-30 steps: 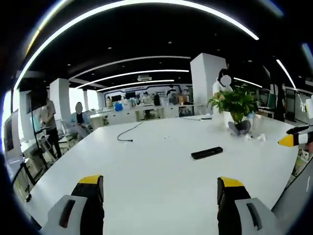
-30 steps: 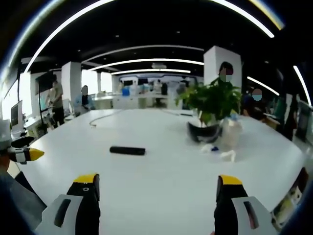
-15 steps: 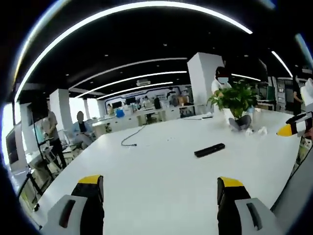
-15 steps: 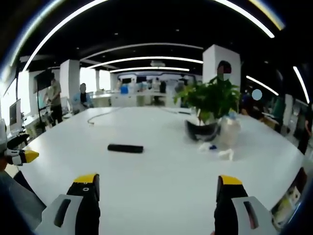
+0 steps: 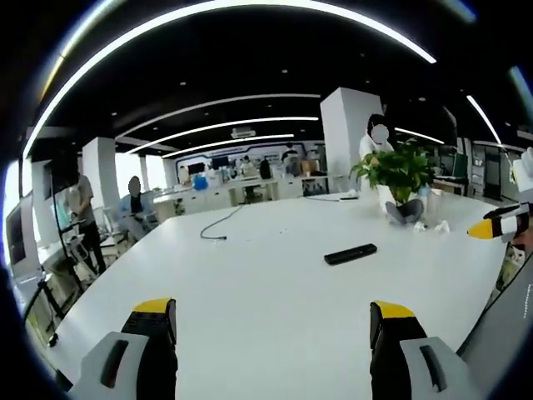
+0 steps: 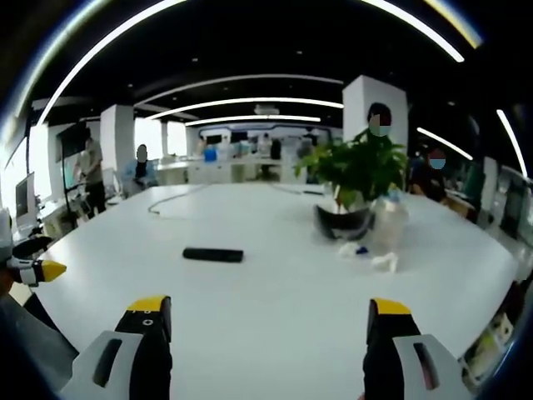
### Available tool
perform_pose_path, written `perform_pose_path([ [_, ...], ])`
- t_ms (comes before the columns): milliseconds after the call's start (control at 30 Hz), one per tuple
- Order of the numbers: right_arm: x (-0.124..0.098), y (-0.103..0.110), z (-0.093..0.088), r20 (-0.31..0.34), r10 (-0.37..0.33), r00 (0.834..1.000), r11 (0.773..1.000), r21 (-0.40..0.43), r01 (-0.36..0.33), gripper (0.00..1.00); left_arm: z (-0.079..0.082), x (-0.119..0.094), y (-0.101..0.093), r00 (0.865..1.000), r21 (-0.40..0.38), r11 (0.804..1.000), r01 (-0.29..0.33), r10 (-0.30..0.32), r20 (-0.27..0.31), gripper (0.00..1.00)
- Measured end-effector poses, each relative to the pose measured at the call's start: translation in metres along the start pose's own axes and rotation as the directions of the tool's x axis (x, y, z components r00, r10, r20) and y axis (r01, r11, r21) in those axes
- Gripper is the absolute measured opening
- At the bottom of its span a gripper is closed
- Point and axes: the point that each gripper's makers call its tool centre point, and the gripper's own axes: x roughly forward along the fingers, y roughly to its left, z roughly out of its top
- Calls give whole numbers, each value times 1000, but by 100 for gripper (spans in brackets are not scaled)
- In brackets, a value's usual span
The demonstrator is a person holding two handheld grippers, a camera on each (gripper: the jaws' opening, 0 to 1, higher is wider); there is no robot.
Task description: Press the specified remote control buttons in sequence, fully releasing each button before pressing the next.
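1. The remote control (image 5: pixel 351 253) lay flat on the white counter (image 5: pixel 250 283), well ahead of both claws.
2. The left claw (image 5: pixel 273 333) and right claw (image 6: pixel 265 332) were held spread and empty.
3. No press had begun; an approach toward the buttons was judged the next requirement.

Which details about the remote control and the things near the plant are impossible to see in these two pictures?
- Remote control: its buttons are too small and dark in both views.
- Small white objects beside the potted plant: too blurred to identify, right gripper view.
- Cable: its far end is lost in the distance, left gripper view.
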Motion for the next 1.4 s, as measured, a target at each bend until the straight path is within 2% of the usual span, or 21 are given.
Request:
perform_pose_path([
  [67,0,1,-1,-4,4,1000,1000,-2,-4,96,-1,0,0,1000,-3,1000,-1,1,-8,100],
  [167,0,1,0,-2,5,1000,1000,-1,-5,96,2,-1,2,1000,7,1000,-10,10,11,100],
  [333,0,2,-1,-7,9,1000,1000,0,-9,95,-1,-2,3,1000,-7,1000,-13,13,-8,100],
  [433,0,2,-2,-10,12,1000,1000,-2,-12,95,4,-3,7,999,-25,999,-22,23,23,100],
  [733,1,2,-3,-15,15,1000,1000,6,-15,94,-1,-2,7,1000,-25,999,-21,22,3,100],
  [867,1,4,-2,-12,25,1000,1000,7,-25,94,5,-5,13,998,13,998,-61,61,35,100],
  [933,1,3,-1,-7,22,1000,1000,8,-22,94,7,-5,14,997,-2,998,-59,59,48,100],
  [1033,1,2,-3,-13,19,1000,1000,10,-19,94,3,-4,14,998,-9,998,-57,57,26,100],
  [1400,1,4,-3,-14,29,999,1000,10,-28,93,0,-3,17,997,-14,998,-68,68,20,100],
])
